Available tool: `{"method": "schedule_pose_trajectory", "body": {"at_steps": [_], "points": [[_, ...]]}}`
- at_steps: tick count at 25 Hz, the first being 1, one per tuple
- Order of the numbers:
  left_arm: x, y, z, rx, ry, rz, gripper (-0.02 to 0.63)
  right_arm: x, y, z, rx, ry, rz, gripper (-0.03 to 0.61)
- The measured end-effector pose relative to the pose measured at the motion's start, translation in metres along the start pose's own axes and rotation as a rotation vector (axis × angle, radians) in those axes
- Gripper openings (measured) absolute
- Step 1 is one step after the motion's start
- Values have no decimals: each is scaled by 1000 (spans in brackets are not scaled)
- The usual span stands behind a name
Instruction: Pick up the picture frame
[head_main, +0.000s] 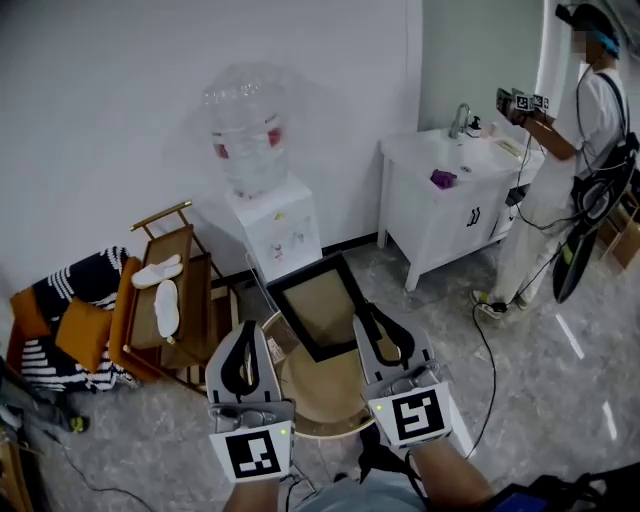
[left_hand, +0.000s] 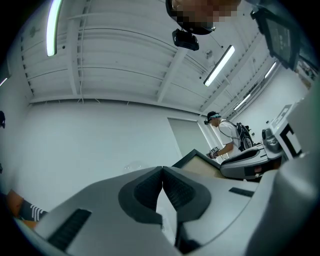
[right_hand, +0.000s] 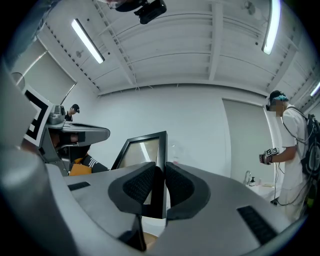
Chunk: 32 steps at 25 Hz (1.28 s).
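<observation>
Picture frame (head_main: 318, 303), black-rimmed with a tan panel, is held tilted in the air above the round tan bench (head_main: 322, 405), with one corner pointing away towards the wall. The right tool (head_main: 368, 316) pinches it by its right-hand edge; in the right gripper view the black rim (right_hand: 160, 150) stands upright between the two ribbed pads, which close on it from both sides. The left tool (head_main: 247, 335) hangs just left of the frame, apart from it, and its pads are pressed together at the tips (left_hand: 162, 172) with nothing visibly caught between them.

Behind the frame a white water dispenser (head_main: 272, 225) carries a clear bottle, and to its left a wooden rack (head_main: 190, 300) bears a pair of white slippers (head_main: 160, 290). At the far right another person (head_main: 580, 130) stands by a white sink cabinet (head_main: 440, 215).
</observation>
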<state>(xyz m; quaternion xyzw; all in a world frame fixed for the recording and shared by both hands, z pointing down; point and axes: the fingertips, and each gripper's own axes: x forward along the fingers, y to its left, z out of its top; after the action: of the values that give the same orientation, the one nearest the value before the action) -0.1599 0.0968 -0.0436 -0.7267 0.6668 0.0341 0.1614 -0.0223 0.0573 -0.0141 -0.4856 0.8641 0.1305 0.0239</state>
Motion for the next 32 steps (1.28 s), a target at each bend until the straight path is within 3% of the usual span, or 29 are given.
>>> {"method": "schedule_pose_trajectory", "body": {"at_steps": [4, 12, 32], "points": [[-13, 6, 24, 58, -62, -13, 15, -12, 10, 23, -34, -30, -5, 81], [-27, 3, 32, 8, -74, -37, 15, -23, 22, 43, -63, -68, -28, 81], [-39, 0, 27, 19, -89, -74, 15, -27, 34, 38, -62, -78, -47, 80]]}}
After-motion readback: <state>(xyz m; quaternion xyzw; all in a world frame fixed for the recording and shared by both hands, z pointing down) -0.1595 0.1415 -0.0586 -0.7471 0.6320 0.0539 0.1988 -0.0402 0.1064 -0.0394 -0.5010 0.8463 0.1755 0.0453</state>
